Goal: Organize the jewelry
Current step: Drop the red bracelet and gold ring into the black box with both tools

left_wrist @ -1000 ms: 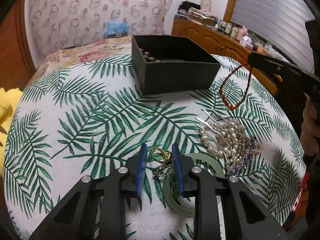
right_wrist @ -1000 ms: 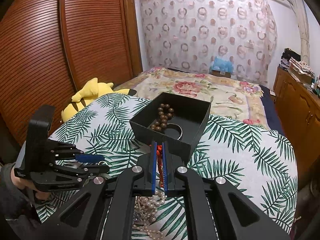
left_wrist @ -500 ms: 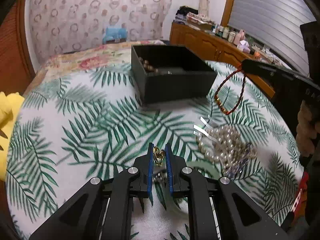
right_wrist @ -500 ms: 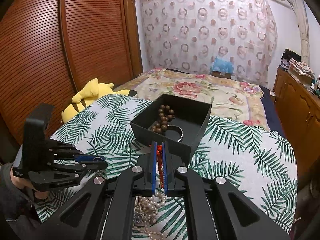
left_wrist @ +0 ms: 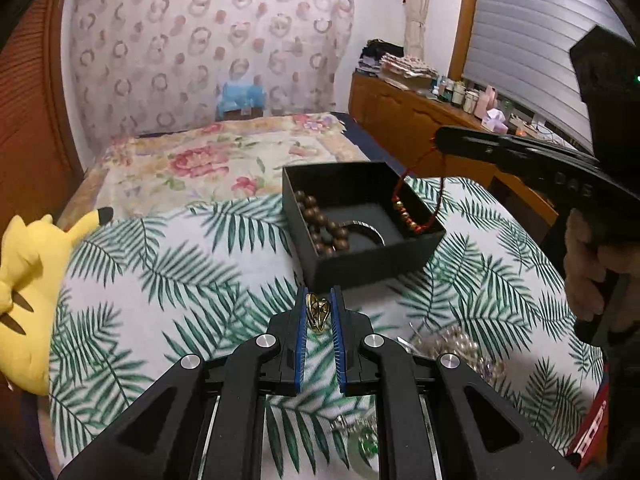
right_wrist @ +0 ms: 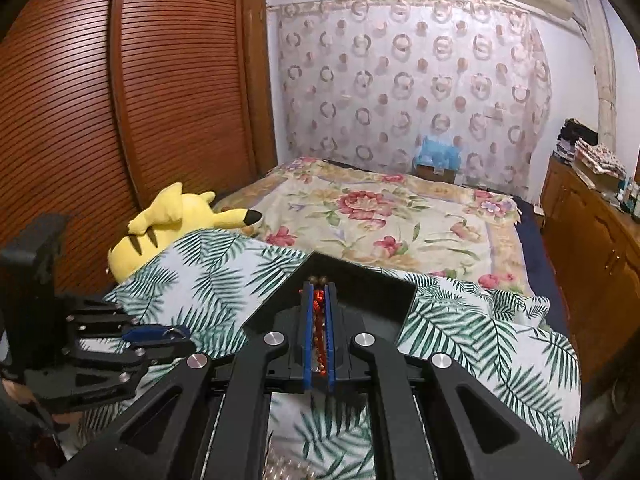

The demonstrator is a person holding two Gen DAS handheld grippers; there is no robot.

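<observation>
A black open box (left_wrist: 424, 240) stands on the palm-leaf cloth; it holds a brown bead bracelet (left_wrist: 320, 222) and a metal bangle (left_wrist: 366, 226). My left gripper (left_wrist: 319, 304) is shut on a gold ring (left_wrist: 317, 314), lifted just short of the box's near wall. My right gripper (right_wrist: 319, 294) is shut on a red bead bracelet (right_wrist: 319, 316); in the left wrist view it (left_wrist: 440, 142) hangs that bracelet (left_wrist: 404, 208) into the box's right side. A pearl pile (left_wrist: 456, 346) and a green bangle (left_wrist: 362, 446) lie on the cloth.
A yellow plush toy (left_wrist: 28, 276) lies at the cloth's left edge, also in the right wrist view (right_wrist: 168, 220). A floral bedspread (right_wrist: 380, 224) stretches behind the box (right_wrist: 400, 292). A wooden dresser (left_wrist: 404, 108) with small items stands at the right.
My left gripper shut on the gold ring and lifted it toward the box. My right gripper carried the red bracelet over the box and lowered it inside.
</observation>
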